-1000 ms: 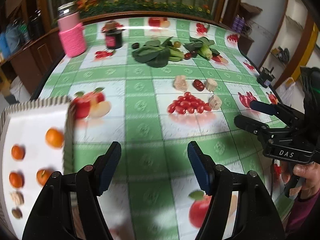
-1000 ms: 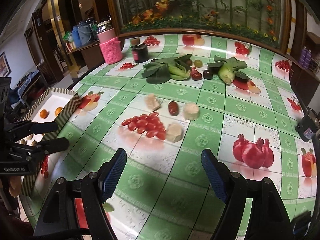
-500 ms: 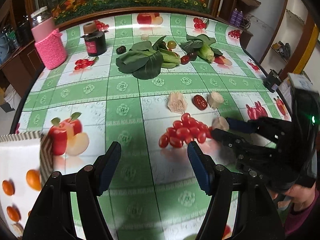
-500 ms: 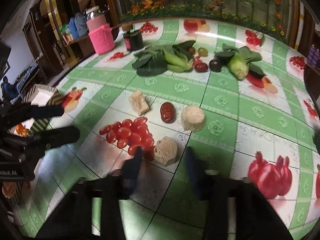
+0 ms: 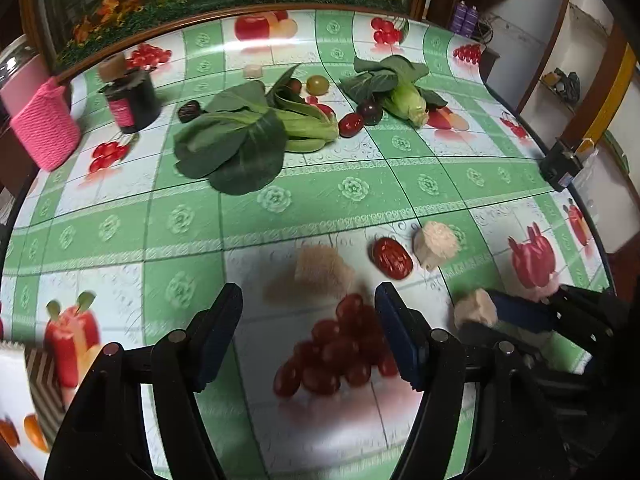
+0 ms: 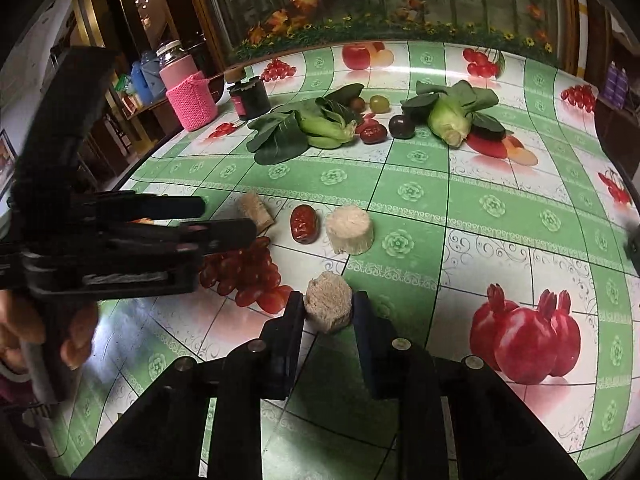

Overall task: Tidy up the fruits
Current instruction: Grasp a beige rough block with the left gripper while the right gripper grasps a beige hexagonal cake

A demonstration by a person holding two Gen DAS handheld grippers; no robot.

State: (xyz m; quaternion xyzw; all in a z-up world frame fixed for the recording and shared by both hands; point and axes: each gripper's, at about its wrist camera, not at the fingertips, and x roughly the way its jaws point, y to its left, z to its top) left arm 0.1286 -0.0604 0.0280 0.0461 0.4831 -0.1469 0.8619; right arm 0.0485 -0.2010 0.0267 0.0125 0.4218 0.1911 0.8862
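My right gripper [image 6: 328, 312] is shut on a beige fibrous chunk [image 6: 329, 306] on the tablecloth; it also shows in the left wrist view [image 5: 476, 310]. My left gripper [image 5: 308, 320] is open and empty, hovering over printed red cherry tomatoes and near a tan chunk [image 5: 322, 270]. A red date [image 6: 304, 224] and a round pale chunk [image 6: 350, 229] lie just beyond. The left gripper [image 6: 224, 220] crosses the right wrist view from the left.
Bok choy [image 5: 248, 136], a second green [image 6: 450, 114], a dark plum [image 6: 401, 126], another date [image 5: 351, 124] and a green fruit [image 5: 317, 85] lie further back. A dark jar [image 5: 132, 100] and pink knitted cup [image 5: 44, 132] stand left. A white box with oranges [image 5: 16, 432] sits near left.
The right gripper has closed from open onto the beige chunk. The left gripper has moved forward and right, away from the white box, over the printed tomatoes.
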